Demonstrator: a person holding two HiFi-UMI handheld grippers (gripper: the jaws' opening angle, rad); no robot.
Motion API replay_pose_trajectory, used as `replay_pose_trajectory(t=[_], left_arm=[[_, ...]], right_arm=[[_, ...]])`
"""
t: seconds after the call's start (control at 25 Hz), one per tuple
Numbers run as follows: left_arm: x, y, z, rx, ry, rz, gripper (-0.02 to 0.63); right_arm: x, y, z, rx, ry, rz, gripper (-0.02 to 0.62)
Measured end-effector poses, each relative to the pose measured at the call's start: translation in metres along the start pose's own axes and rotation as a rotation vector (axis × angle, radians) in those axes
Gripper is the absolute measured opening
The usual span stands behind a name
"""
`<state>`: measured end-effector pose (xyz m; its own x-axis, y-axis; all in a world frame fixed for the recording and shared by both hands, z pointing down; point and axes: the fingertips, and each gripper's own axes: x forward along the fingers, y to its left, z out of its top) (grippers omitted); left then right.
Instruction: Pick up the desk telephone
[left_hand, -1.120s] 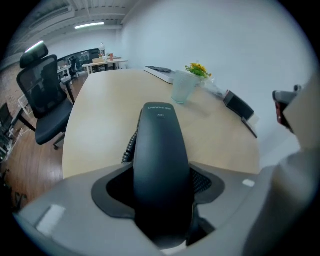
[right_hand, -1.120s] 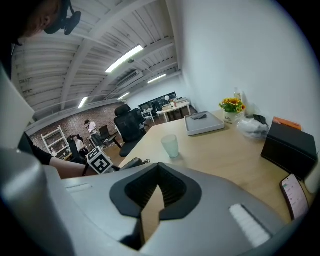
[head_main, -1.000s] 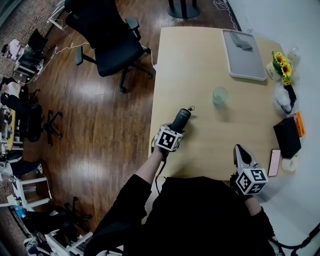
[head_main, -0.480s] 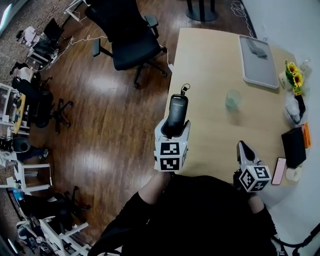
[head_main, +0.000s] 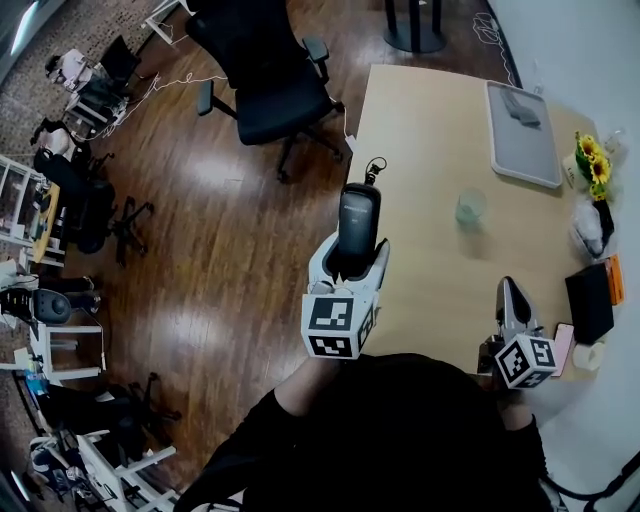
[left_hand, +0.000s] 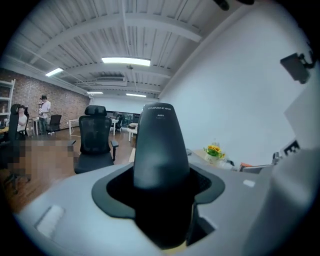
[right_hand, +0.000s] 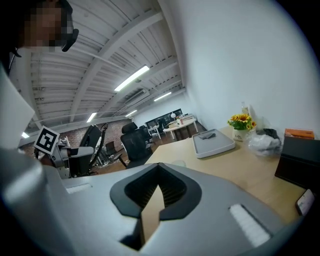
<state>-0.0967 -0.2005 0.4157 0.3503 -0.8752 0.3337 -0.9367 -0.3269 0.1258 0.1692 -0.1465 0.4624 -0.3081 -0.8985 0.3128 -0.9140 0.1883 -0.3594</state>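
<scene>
The desk telephone's black handset (head_main: 358, 222) stands upright between the fingers of my left gripper (head_main: 355, 255), raised well above the wooden table (head_main: 420, 130) near its left edge. A curly cord (head_main: 372, 170) trails from the handset's far end. The left gripper view is filled by the handset (left_hand: 160, 145), clamped in the jaws and pointing up. My right gripper (head_main: 510, 300) hovers over the table's near right part, shut with nothing in it; its jaws meet in the right gripper view (right_hand: 155, 195). No telephone base shows.
On the table are a grey tray (head_main: 522, 120) at the far end, a clear glass (head_main: 470, 208) in the middle, sunflowers (head_main: 590, 160), a black box (head_main: 588, 300), a pink phone (head_main: 562, 350) and a tape roll (head_main: 588, 355) along the right. A black office chair (head_main: 265, 75) stands left of the table.
My left gripper has lifted the handset off the table and tipped it upright, closer to the head camera. The right gripper has barely moved.
</scene>
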Motion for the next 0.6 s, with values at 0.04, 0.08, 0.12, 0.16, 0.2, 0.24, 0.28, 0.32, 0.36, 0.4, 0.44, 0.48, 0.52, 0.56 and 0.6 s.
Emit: replay_pose_trajectory(t=[0.04,0.08,0.12,0.16,0.2,0.24,0.28,0.32,0.36,0.4,0.44,0.48,0.52,0.56,0.6], left_arm=[[-0.002,-0.005,0.009,-0.008,-0.042,-0.032,0.273],[-0.004,-0.011,0.017,-0.021,-0.085,-0.073,0.273],[-0.007,-0.016,0.024,-0.035,-0.12,-0.117,0.273],[-0.008,-0.021,0.029,-0.051,-0.142,-0.157,0.273],[-0.009,-0.025,0.032,-0.062,-0.151,-0.185,0.273],[-0.01,-0.028,0.034,-0.067,-0.154,-0.202,0.273],[-0.01,-0.031,0.035,-0.067,-0.157,-0.212,0.273],[-0.011,-0.034,0.036,-0.069,-0.165,-0.222,0.273],[-0.012,-0.036,0.038,-0.075,-0.18,-0.235,0.273],[-0.014,-0.038,0.04,-0.081,-0.2,-0.251,0.273],[-0.016,-0.041,0.042,-0.085,-0.224,-0.269,0.273],[-0.019,-0.043,0.045,-0.084,-0.247,-0.287,0.273],[-0.023,-0.045,0.047,-0.079,-0.266,-0.303,0.273],[-0.026,-0.047,0.049,-0.071,-0.282,-0.316,0.273],[-0.03,-0.049,0.052,-0.057,-0.297,-0.323,0.273]], right_arm=[[-0.001,-0.003,0.005,0.0,-0.011,-0.011,0.002],[-0.002,-0.005,0.009,0.001,-0.02,-0.022,0.002],[-0.003,-0.006,0.011,0.002,-0.026,-0.03,0.002],[-0.003,-0.007,0.012,0.002,-0.029,-0.035,0.002],[-0.003,-0.007,0.011,0.002,-0.029,-0.038,0.002],[-0.003,-0.007,0.01,0.001,-0.026,-0.039,0.002],[-0.003,-0.007,0.007,0.001,-0.022,-0.037,0.002],[-0.003,-0.007,0.005,0.001,-0.019,-0.034,0.002],[-0.003,-0.006,0.002,0.002,-0.015,-0.03,0.002],[-0.003,-0.005,0.0,0.002,-0.01,-0.026,0.002],[-0.003,-0.004,-0.003,0.002,-0.005,-0.022,0.002],[-0.004,-0.003,-0.005,0.001,-0.001,-0.02,0.002],[-0.004,-0.002,-0.006,0.001,0.003,-0.02,0.002],[-0.003,-0.001,-0.007,0.0,0.006,-0.02,0.002],[-0.003,0.0,-0.008,-0.002,0.008,-0.02,0.002]])
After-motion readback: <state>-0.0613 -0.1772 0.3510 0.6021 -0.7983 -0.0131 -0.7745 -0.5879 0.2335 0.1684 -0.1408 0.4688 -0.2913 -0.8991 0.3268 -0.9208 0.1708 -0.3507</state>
